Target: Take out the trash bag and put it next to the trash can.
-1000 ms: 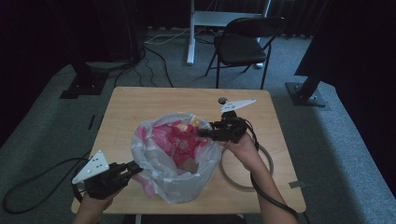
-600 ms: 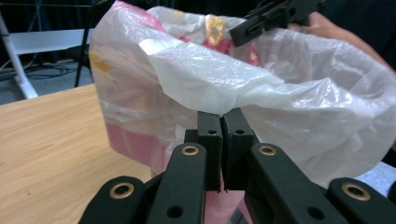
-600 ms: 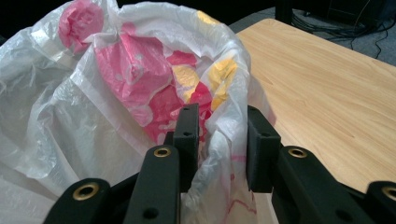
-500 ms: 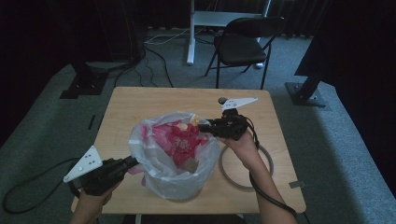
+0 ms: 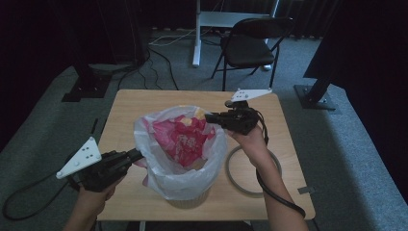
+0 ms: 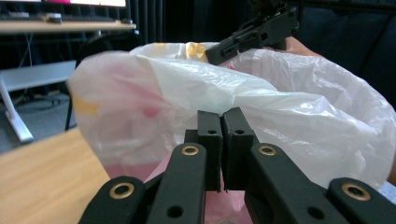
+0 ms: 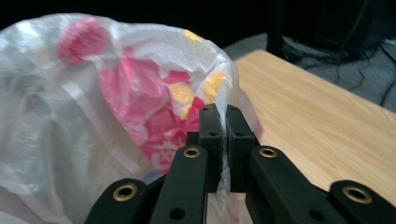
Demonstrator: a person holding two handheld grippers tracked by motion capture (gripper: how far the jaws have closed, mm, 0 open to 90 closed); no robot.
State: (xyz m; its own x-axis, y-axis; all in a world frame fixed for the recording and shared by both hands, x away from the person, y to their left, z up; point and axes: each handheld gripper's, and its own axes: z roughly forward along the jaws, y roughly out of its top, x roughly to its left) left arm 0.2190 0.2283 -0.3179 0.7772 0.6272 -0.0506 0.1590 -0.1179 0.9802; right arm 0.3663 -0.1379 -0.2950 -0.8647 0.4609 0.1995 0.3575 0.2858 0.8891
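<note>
Bag (image 5: 180, 159) now standing taller than a second ago, mouth stretched open mid-table: lift under way. Left gripper (image 5: 137, 155) clamped on rim at 8 o'clock, forearm entering from 6. Right gripper (image 5: 209, 117), just closed, pinching rim film at 2 o'clock. Pink wrappers (image 5: 183, 137) inside.

The translucent white plastic bag (image 5: 180, 166) stuffed with pink and yellow wrappers (image 5: 185, 137) stands mid-table and blocks your straight path between left and right. You have bare wooden tabletop (image 5: 139, 103) along the far edge and far-left corner. To the near right, a grey ring (image 5: 235, 180) lies flat beside the bag.
</note>
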